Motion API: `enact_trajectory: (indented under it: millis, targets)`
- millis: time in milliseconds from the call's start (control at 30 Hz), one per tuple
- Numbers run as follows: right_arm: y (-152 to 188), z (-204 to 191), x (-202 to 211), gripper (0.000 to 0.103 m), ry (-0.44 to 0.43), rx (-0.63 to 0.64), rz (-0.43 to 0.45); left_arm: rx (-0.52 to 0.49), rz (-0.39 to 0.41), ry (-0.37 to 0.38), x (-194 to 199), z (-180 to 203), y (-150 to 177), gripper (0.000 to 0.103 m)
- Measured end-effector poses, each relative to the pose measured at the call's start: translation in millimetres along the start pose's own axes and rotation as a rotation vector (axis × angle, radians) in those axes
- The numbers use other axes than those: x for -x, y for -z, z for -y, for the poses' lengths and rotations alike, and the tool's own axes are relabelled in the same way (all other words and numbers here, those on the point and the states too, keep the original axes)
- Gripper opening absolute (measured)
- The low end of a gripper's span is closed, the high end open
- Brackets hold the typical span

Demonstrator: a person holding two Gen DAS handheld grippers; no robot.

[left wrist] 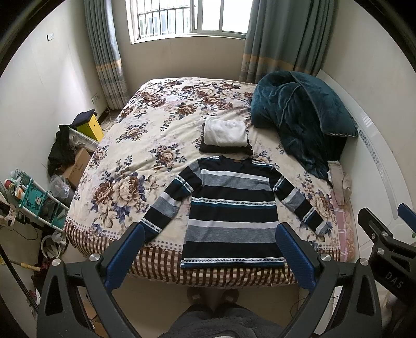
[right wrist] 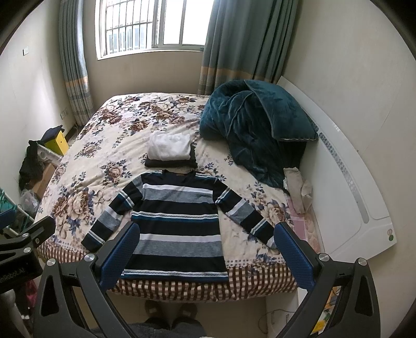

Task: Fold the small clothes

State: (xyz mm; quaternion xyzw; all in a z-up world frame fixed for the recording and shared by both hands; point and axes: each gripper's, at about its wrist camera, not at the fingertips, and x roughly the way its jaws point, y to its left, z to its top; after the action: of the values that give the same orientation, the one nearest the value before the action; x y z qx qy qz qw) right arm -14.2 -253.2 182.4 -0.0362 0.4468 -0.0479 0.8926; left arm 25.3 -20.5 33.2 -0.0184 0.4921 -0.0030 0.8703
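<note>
Both grippers' fingers apart above floral bed [left wrist: 135,124]; striped sweater [left wrist: 231,208] flat, window [left wrist: 187,18] behind.

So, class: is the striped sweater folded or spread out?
Spread out: the striped sweater lies flat on the bed, both sleeves angled outward, hem at the edge.

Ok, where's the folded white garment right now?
In both views, the folded white garment sits mid-bed atop a dark folded piece, beyond the striped sweater's collar.

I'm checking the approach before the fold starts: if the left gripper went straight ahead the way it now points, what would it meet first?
Most likely the striped sweater, spread flat on the bed. The open left gripper frames its lower body; depth is unclear.
</note>
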Motion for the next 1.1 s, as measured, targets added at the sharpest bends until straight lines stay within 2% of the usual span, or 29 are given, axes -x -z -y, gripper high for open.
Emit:
enact_trajectory:
  millis: [1000,1100]
  targets:
    - [-11.0,-2.0,0.6,0.103,0.000,0.001,0.003,0.003,0.010,0.005,1.7,-1.0,2.2,0.103]
    - [-15.9,-0.4,-0.8,0.103,0.002,-0.008,-0.003,-0.003,0.027,-0.033,-1.8,0.4,-1.1,0.103]
